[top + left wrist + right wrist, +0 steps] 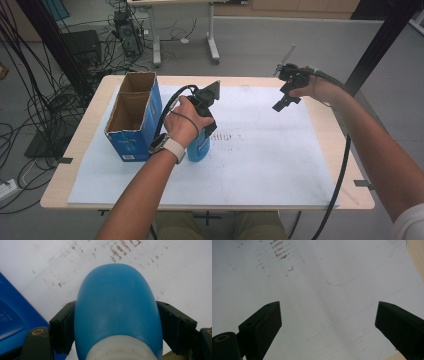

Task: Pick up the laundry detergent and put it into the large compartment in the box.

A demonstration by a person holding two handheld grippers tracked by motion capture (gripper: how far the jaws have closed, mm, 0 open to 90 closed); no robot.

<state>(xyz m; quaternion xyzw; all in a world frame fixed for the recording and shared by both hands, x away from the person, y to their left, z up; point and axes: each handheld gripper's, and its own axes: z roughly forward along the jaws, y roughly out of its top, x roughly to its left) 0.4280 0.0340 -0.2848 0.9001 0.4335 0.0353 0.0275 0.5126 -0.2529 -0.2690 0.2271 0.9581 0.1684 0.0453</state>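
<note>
I start with the desk (pixel 280 195), covered by a white sheet, and on its left part the open blue carton (pixel 134 116), standing upright with two empty compartments facing up. Just to the right of the carton, in my left gripper (pixel 202 116), is the blue bottle (pixel 199 146); its base looks to be at or near the sheet, though I cannot tell if it is resting or lifted a little. In the left gripper view the bottle (pixel 117 312) sits squarely between the fingers (pixel 62 332), which press on both flanks just below its white collar, so the hold is on the upper body and the long axis runs straight away from the camera, roughly upright over the desk.

What matters for the next move, as I judge it, is that the carton lies directly to the left of the bottle, close beside it, with its mouth higher than the bottle's base. The bottle would have to rise above the rim before going sideways into a compartment.

My right gripper (pixel 286 90) hovers over the far right of the desk, well apart from both things, its fingers (pixel 262 325) spread wide and empty.
</note>
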